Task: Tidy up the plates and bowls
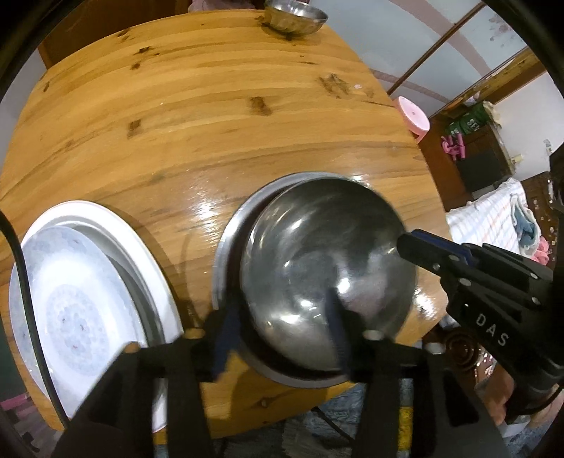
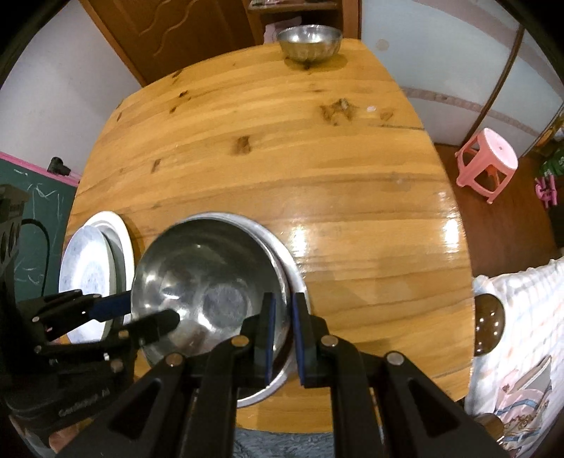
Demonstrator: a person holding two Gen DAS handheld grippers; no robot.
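Observation:
A large steel bowl point(image 1: 317, 267) sits inside a wider steel plate point(image 1: 232, 225) near the front edge of a round wooden table point(image 1: 211, 116). My left gripper point(image 1: 282, 334) straddles the bowl's near rim, one finger inside, one outside. My right gripper point(image 2: 282, 327) is closed on the bowl's point(image 2: 211, 282) right rim; it shows in the left wrist view point(image 1: 416, 243). The left gripper shows in the right wrist view point(image 2: 141, 313) on the bowl's left rim. Stacked white plates point(image 1: 81, 299) lie to the left. A small steel bowl point(image 2: 309, 42) stands at the far edge.
A pink stool point(image 2: 490, 162) stands on the floor to the right. A bed with a patterned blanket point(image 2: 518, 317) is at the near right. A green chalkboard point(image 2: 35, 218) is at the left. A wooden door point(image 2: 169, 31) is behind the table.

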